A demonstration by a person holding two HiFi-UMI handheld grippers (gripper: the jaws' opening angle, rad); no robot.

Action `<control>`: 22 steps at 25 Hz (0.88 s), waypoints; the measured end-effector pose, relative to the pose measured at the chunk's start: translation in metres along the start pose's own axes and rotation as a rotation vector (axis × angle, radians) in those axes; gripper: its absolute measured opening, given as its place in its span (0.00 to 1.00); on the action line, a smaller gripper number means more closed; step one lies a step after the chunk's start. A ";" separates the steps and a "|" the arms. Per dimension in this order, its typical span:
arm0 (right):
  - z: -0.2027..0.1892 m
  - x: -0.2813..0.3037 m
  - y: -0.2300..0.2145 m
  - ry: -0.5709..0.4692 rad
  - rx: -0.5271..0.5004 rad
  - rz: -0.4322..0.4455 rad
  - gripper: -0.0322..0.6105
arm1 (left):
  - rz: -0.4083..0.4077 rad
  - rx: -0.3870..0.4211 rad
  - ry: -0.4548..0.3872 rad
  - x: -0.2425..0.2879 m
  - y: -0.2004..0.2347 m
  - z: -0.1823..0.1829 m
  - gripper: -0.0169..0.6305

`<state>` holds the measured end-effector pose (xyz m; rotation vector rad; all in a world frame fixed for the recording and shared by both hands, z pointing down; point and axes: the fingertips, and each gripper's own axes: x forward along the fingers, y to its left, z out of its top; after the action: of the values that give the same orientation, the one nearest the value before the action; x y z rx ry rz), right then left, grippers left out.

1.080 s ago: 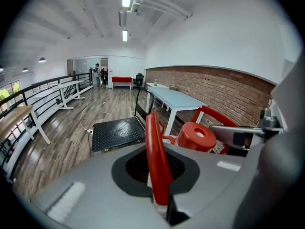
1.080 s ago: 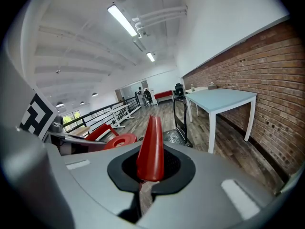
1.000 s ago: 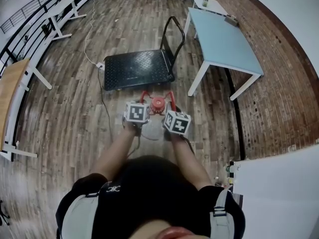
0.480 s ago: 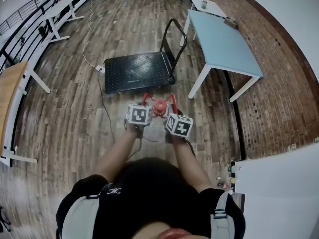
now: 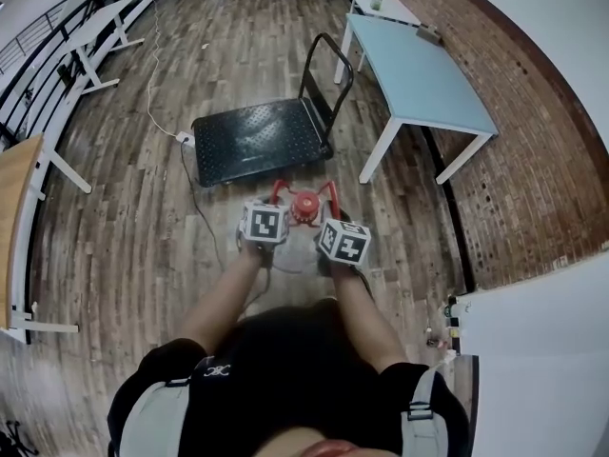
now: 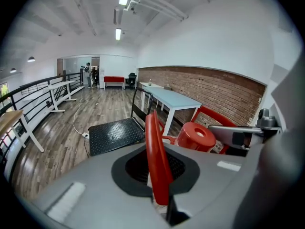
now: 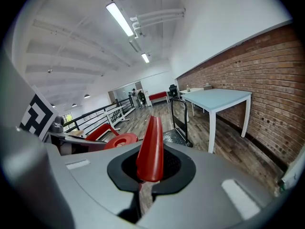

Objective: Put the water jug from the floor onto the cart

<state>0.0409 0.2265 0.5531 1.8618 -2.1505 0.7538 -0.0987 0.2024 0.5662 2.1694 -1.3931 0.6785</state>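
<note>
The water jug shows only its red cap point(image 5: 303, 206) and two red handles; its body is hidden under my grippers. My left gripper point(image 5: 277, 201) is shut on the left red handle point(image 6: 156, 161). My right gripper point(image 5: 329, 205) is shut on the right red handle point(image 7: 151, 151). The red cap point(image 6: 196, 136) sits between the two grippers. The black cart point(image 5: 257, 139), with its upright push handle point(image 5: 326, 65), stands on the wooden floor just beyond the jug.
A light blue table point(image 5: 419, 69) stands right of the cart, one leg point(image 5: 381, 150) close to the cart's corner. A cable point(image 5: 186, 174) trails on the floor to the cart's left. White desks point(image 5: 90, 36) and a railing line the left side, a brick wall point(image 5: 533, 160) the right.
Both grippers and the jug have shifted a little forward toward the cart. Both grips on the red handles look unchanged.
</note>
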 end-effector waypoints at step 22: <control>0.073 0.124 -0.037 0.032 -0.001 0.146 0.09 | 0.128 -0.040 -0.002 0.096 0.028 0.082 0.04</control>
<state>0.0659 0.0801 0.5581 1.6936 -2.2855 0.8055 -0.0777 0.0751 0.5676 2.0643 -1.5442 0.6887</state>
